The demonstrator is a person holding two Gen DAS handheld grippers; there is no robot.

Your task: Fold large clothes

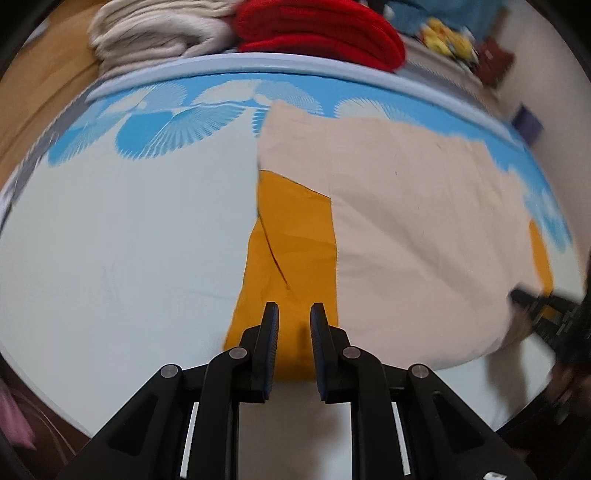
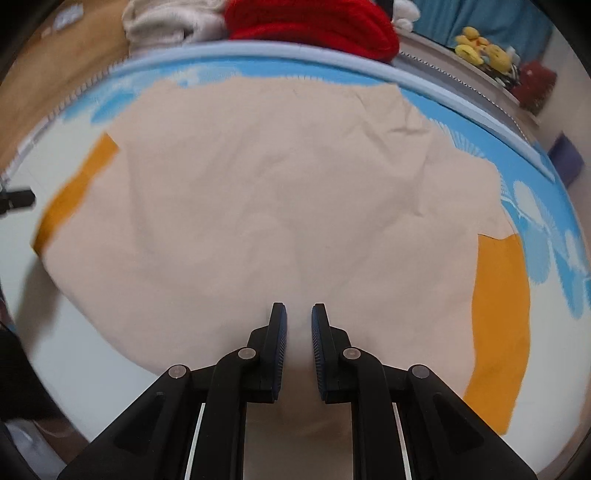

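Pale sheet (image 1: 110,229) with a blue fan-print border (image 1: 166,122) was spread over the bed, and a beige-and-mustard garment (image 2: 277,192) was laid flat on it, pretty much filling the right wrist view. Its far edge was seen running close to the blue border, while the mustard sleeves (image 2: 498,314) were stuck out at both sides. Plenty of bare sheet was left to the garment's left in the left wrist view, much less on its right, where the print came in close.

Left gripper (image 1: 293,314) was held over the left mustard sleeve (image 1: 291,251), jaws parted a bit, nothing pinched. Right gripper (image 2: 299,314) was held over the beige near hem, also slightly parted with nothing between the pads.

Stacked at the far edge were a cream knit (image 1: 155,33) and a red knit (image 1: 317,33), with yellow plush toys (image 2: 480,48) further back on the right.
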